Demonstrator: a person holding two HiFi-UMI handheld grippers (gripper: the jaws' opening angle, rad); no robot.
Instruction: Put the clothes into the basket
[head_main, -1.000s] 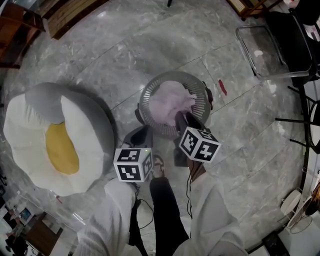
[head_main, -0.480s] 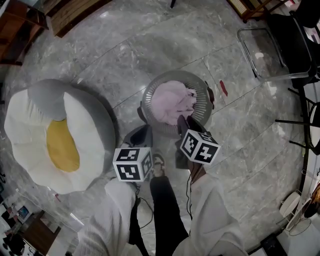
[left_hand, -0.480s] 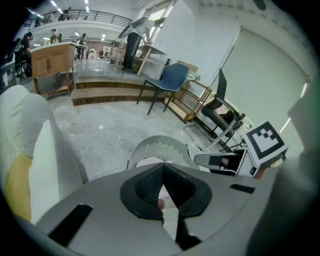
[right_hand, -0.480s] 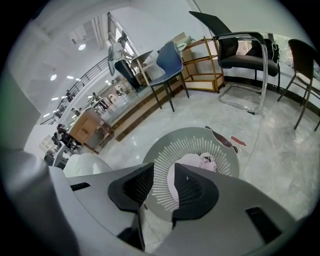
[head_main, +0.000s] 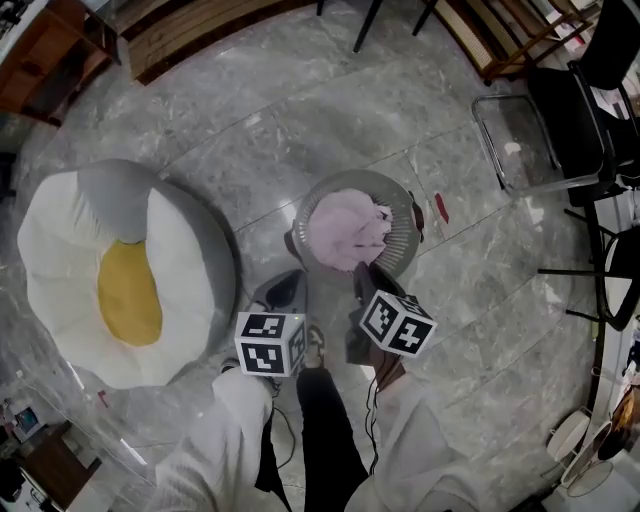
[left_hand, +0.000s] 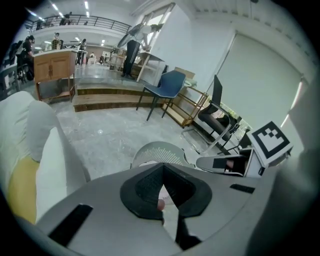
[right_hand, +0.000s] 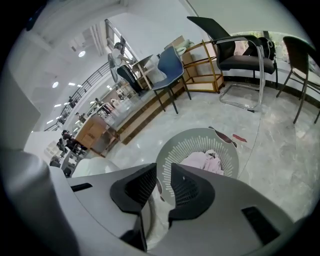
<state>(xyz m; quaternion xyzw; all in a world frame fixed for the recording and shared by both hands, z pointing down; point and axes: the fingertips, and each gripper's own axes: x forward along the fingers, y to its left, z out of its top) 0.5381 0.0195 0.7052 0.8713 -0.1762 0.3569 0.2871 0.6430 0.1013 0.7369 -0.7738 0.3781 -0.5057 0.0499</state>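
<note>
Pink, crumpled cloth, the clothes (head_main: 347, 228), lies heaped inside the round grey slatted plastic basket (head_main: 408, 215), which stands on the grey marble floor (head_main: 250, 130). No other garment shows on the floor around it.

The heap is ahead of both claws and below them, past the basket's near rim. The right claw (head_main: 368, 272) is nearer, its tips by that rim. Its jaws stand apart and are closing, with nothing between them, only the slatted wall seen through the gap. The left claw (head_main: 290, 288) hangs off the basket's near-left side, its jaws meeting at the tips and pinching nothing.

Judging by this, any further reach would go forward and down over that rim, and the right hand has the shorter way.
</note>
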